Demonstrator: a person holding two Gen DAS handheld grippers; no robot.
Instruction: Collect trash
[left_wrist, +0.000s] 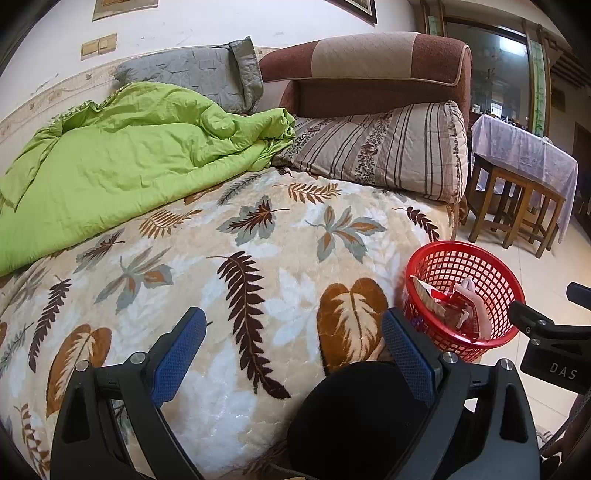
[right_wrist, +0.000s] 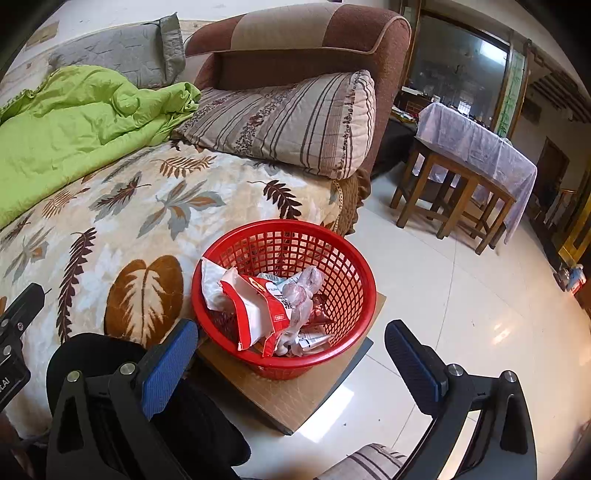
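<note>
A red mesh basket (right_wrist: 343, 266) stands on a flat cardboard sheet (right_wrist: 291, 391) on the floor beside the bed. It holds trash: a red-and-white snack wrapper (right_wrist: 258, 306), crumpled clear plastic (right_wrist: 304, 291) and a small tube. My right gripper (right_wrist: 291, 354) hovers open just in front of the basket, nothing between its blue pads. My left gripper (left_wrist: 295, 339) is open above the leaf-patterned blanket (left_wrist: 258, 236), holding nothing. In the left wrist view the basket (left_wrist: 480, 266) sits to the right, with the other gripper's black body (left_wrist: 554, 343) beside it.
A green quilt (left_wrist: 110, 166) lies bunched on the bed, with a striped pillow (left_wrist: 388, 147) and grey pillow (left_wrist: 192, 74) against a brown armrest (right_wrist: 295, 33). A person's dark knee (left_wrist: 354, 417) sits low. Wooden stools (right_wrist: 454, 199) and a covered table (right_wrist: 480, 144) stand on the tiled floor.
</note>
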